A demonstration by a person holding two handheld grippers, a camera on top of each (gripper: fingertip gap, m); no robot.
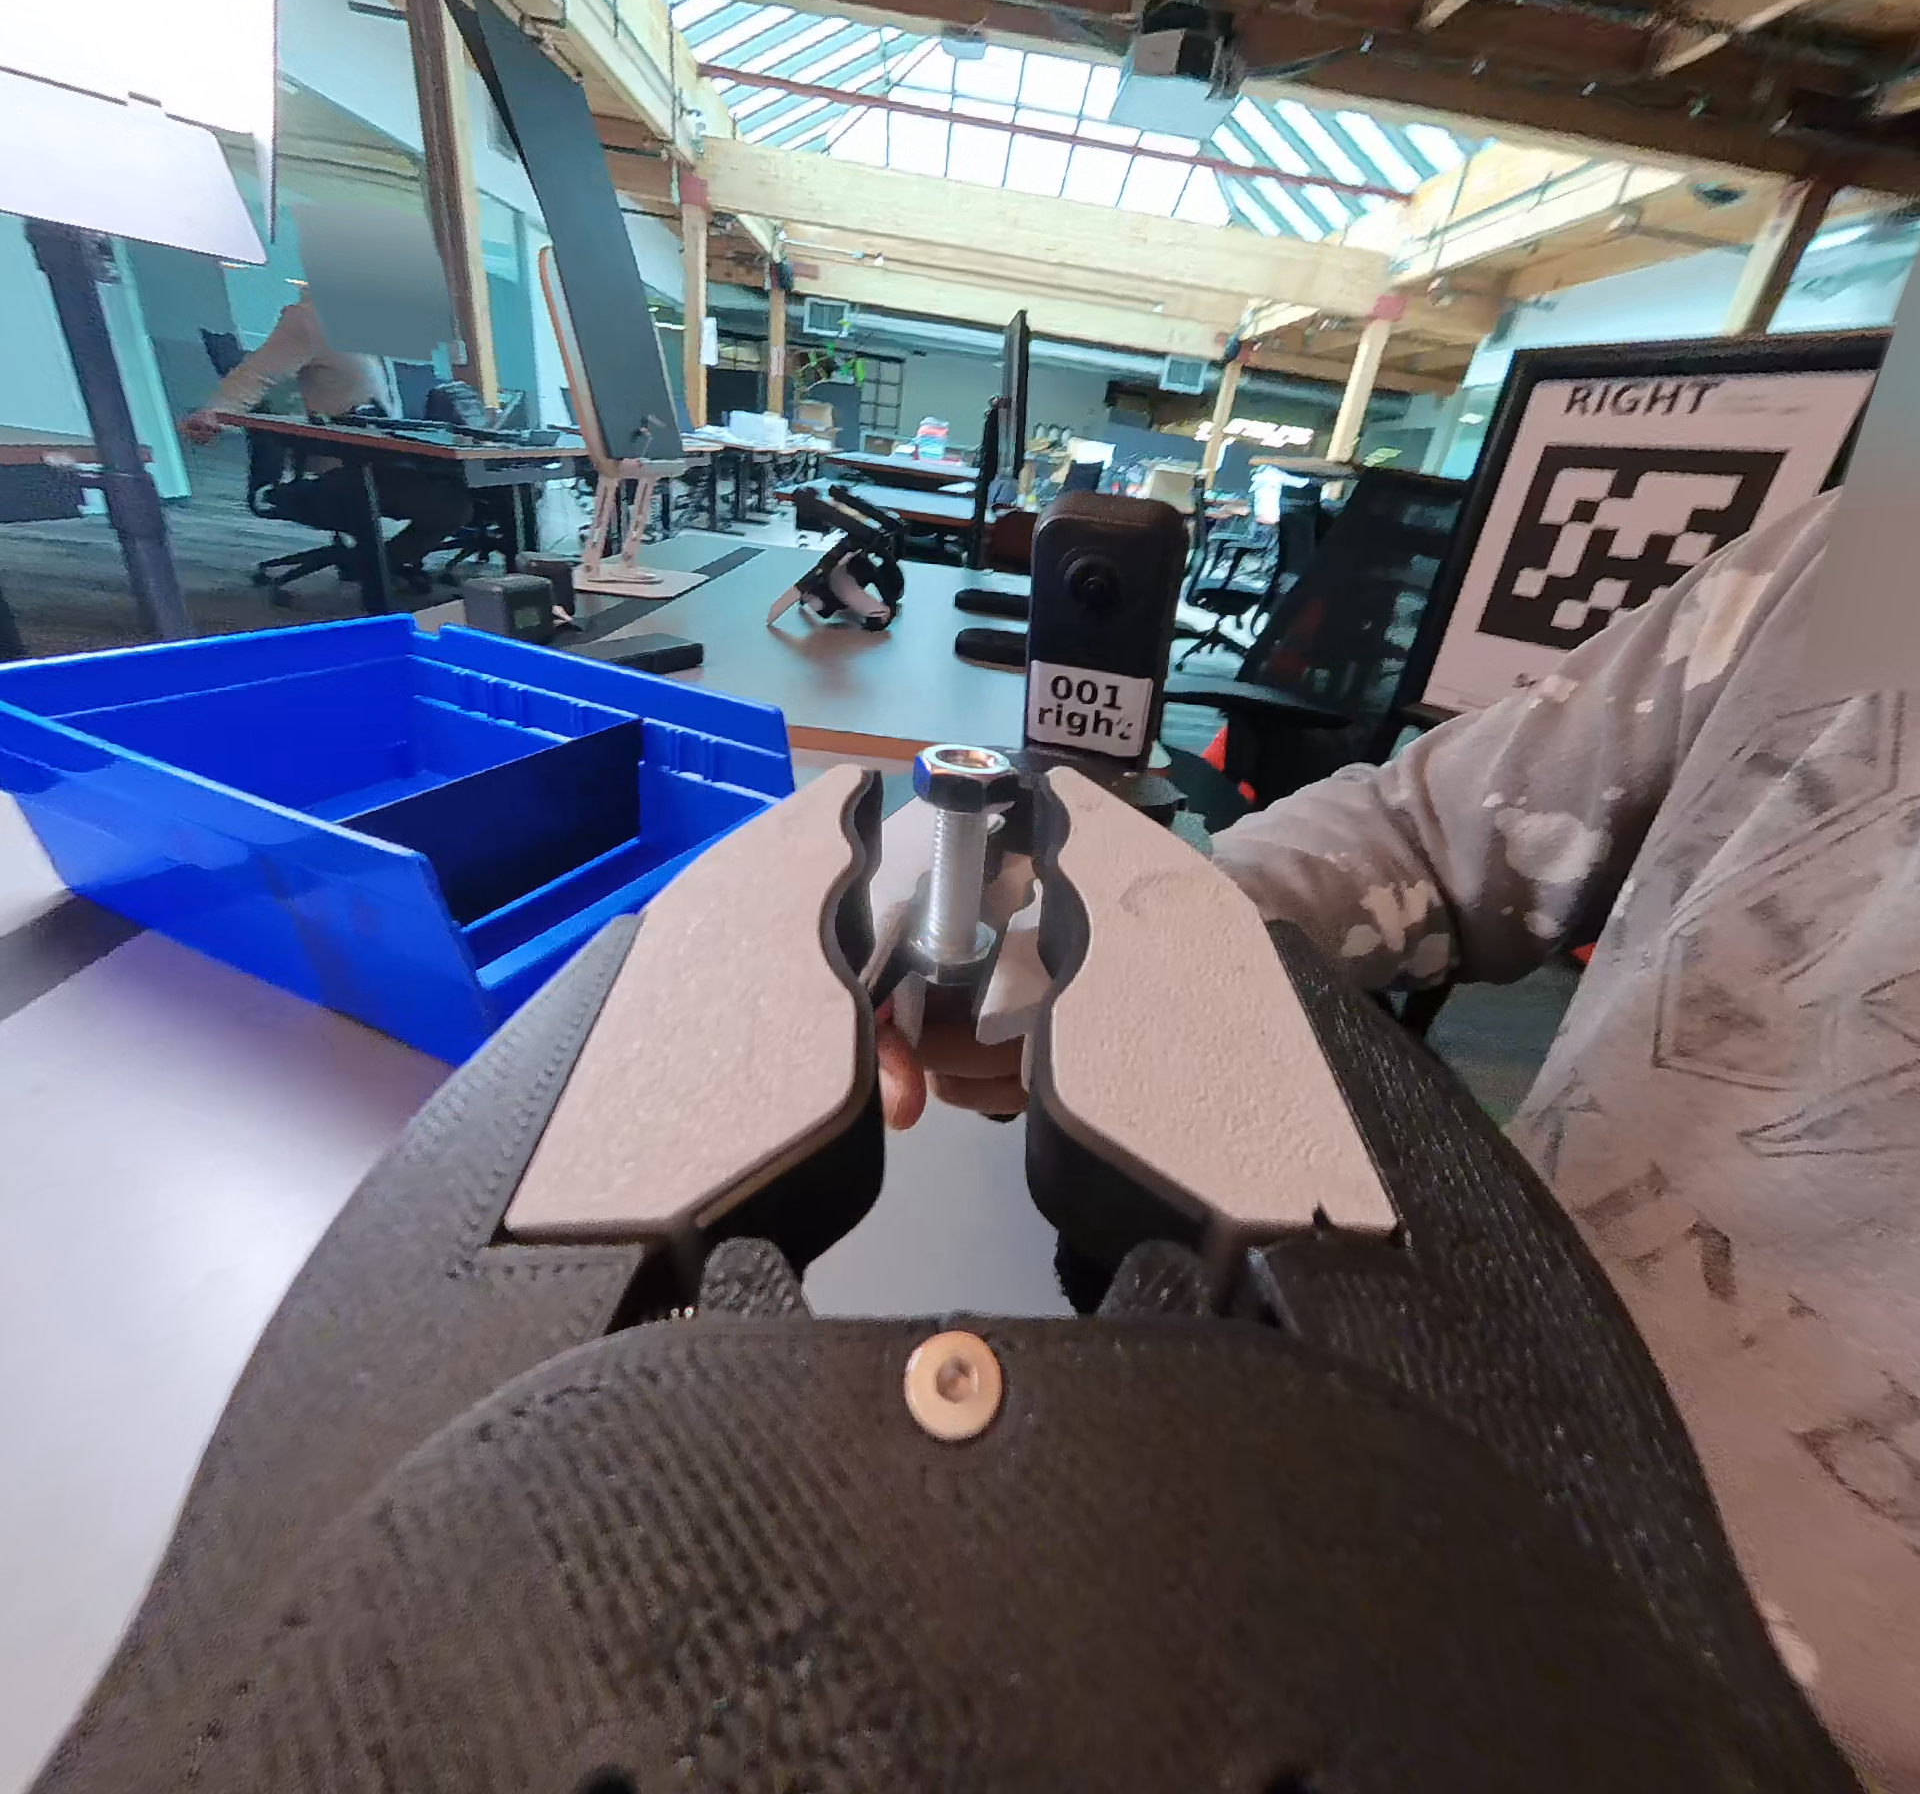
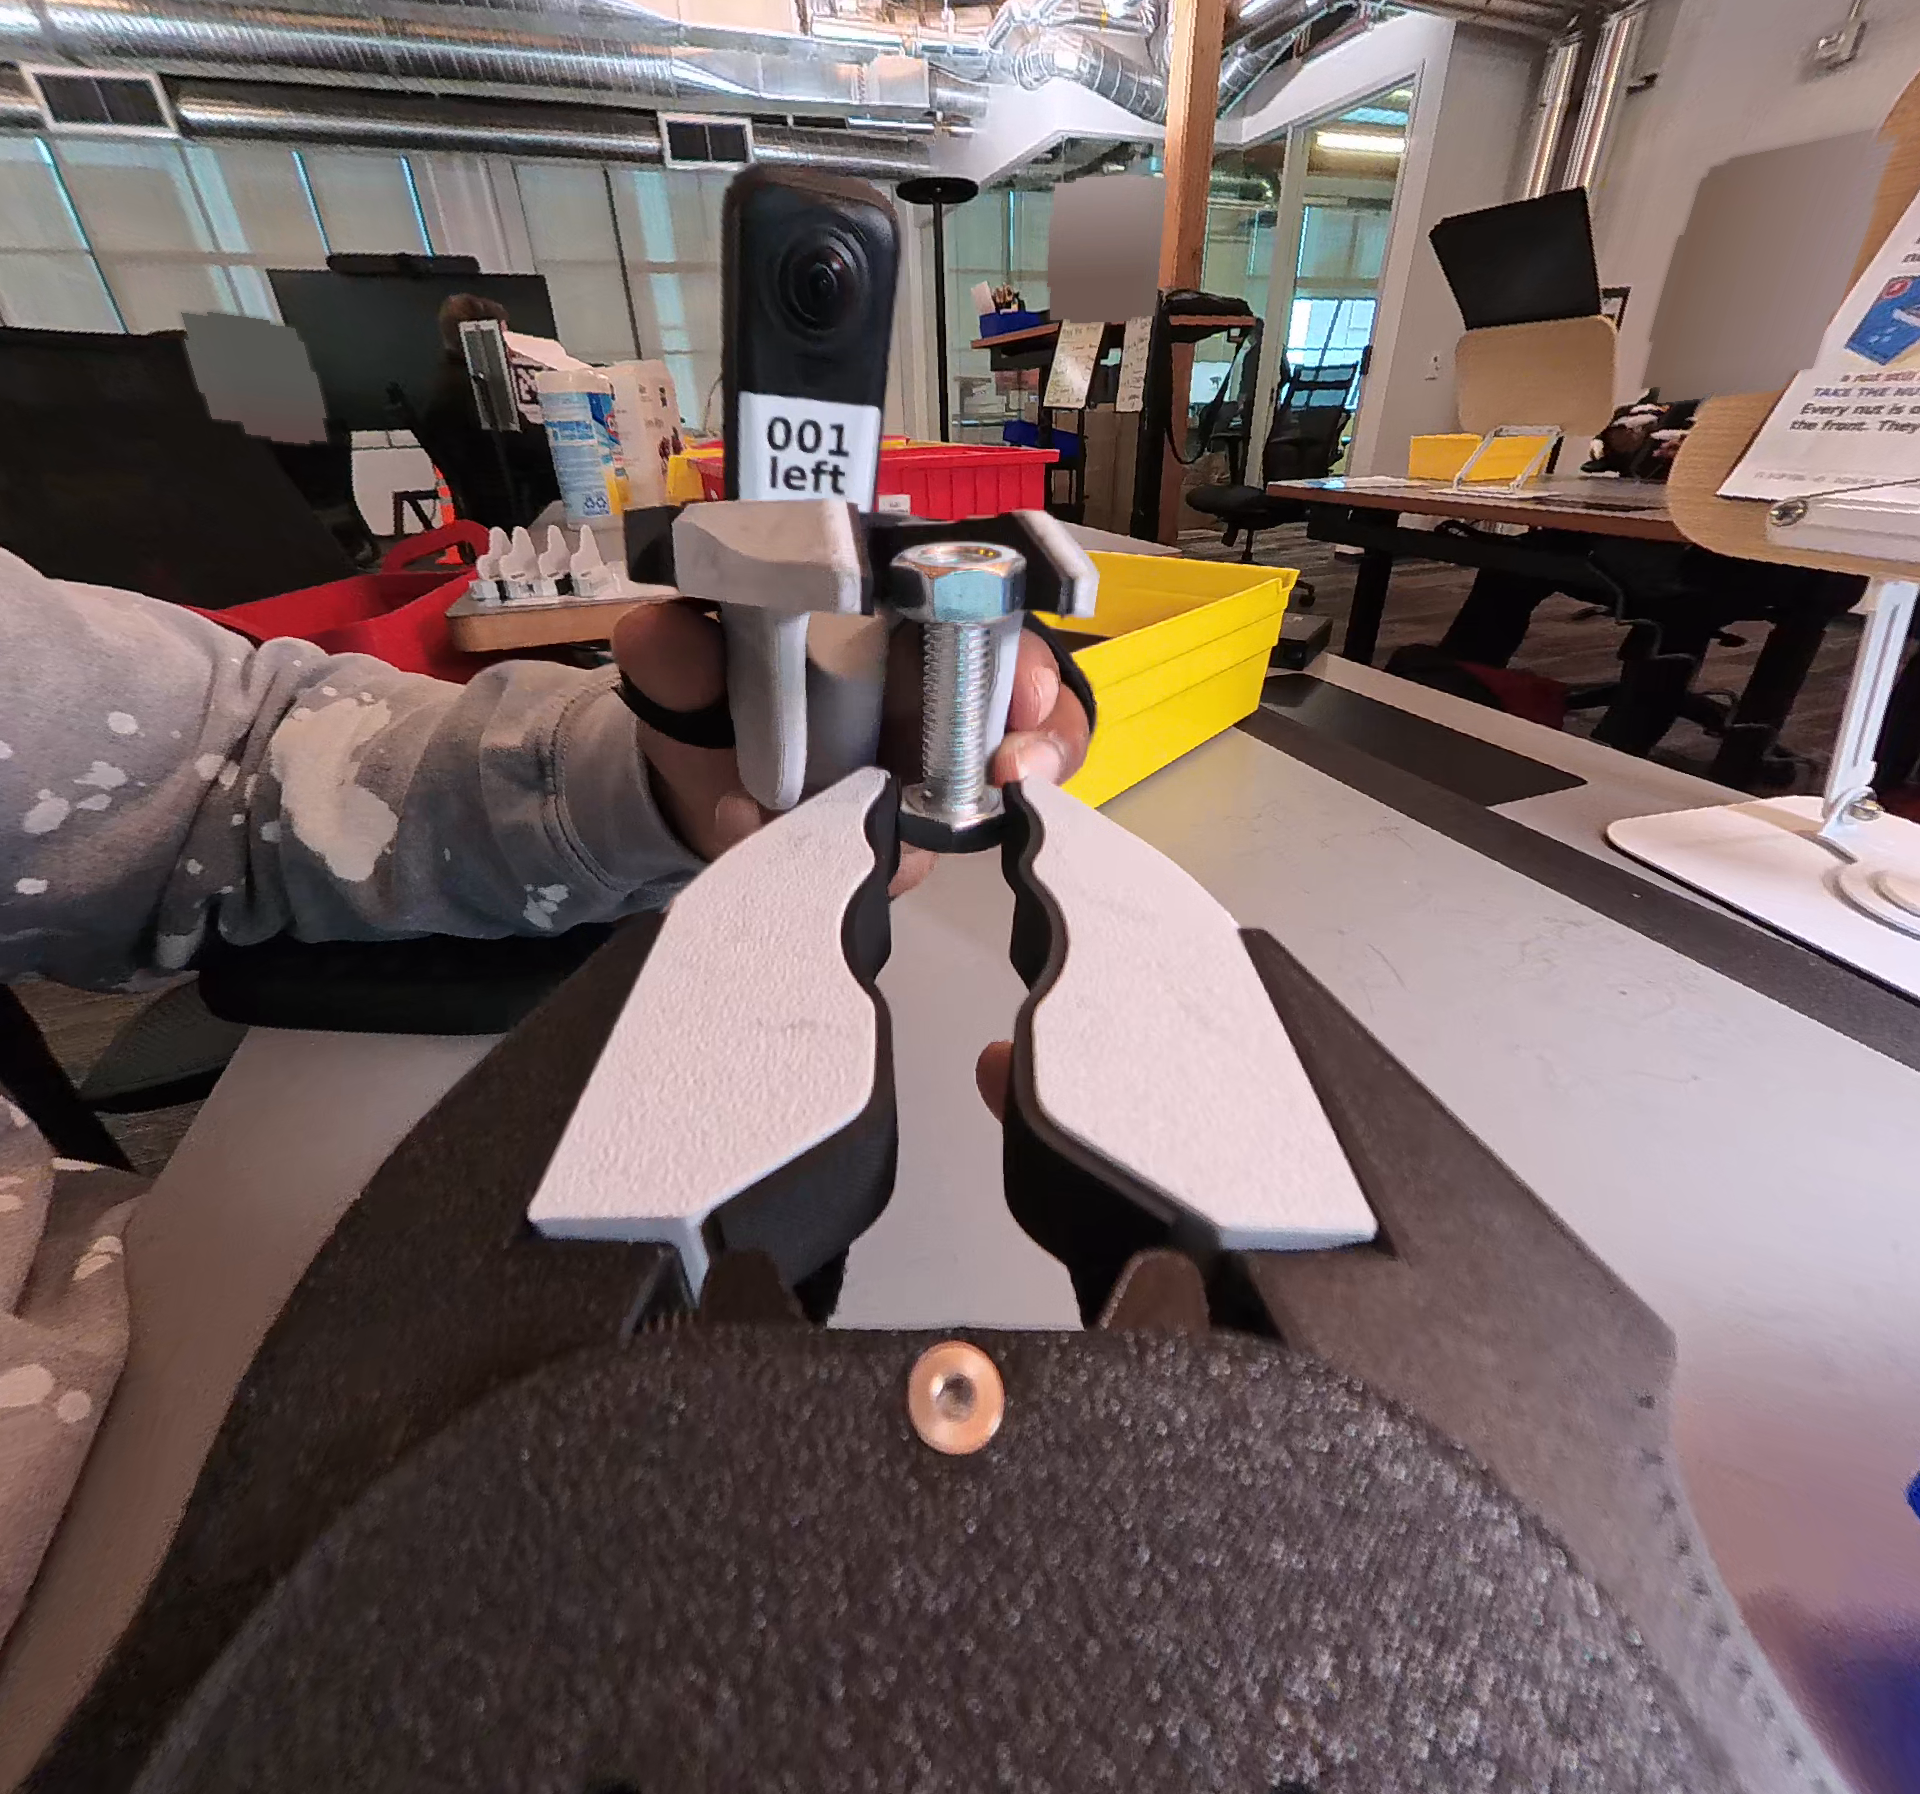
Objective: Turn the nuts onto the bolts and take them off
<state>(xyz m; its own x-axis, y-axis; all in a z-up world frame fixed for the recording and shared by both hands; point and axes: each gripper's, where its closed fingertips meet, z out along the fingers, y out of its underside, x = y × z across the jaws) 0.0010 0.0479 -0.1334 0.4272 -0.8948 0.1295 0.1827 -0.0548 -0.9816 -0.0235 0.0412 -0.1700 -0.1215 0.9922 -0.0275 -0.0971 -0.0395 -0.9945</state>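
A silver bolt (image 2: 958, 705) stands upright in the air between my two grippers, and it also shows in the left wrist view (image 1: 951, 871). A silver hex nut (image 2: 961, 583) sits on the top end of its thread, also visible in the left wrist view (image 1: 964, 774). My left gripper (image 1: 961, 788) is closed around the nut from the sides. My right gripper (image 2: 951, 809) is shut on the bolt's hex head (image 2: 951, 817) at the bottom. Both grippers face each other above the grey table (image 2: 1455, 965). A hand (image 2: 1039, 695) holds the left gripper behind the bolt.
A blue bin (image 1: 260, 809) with a black divider stands on the table to the left. A yellow bin (image 2: 1174, 643) and a red bin (image 2: 966, 477) stand behind. A white stand with a sign (image 2: 1766, 840) is at the right. A sleeved arm (image 1: 1507, 861) reaches in. Spacing between my two grippers at the tips: around 4 centimetres.
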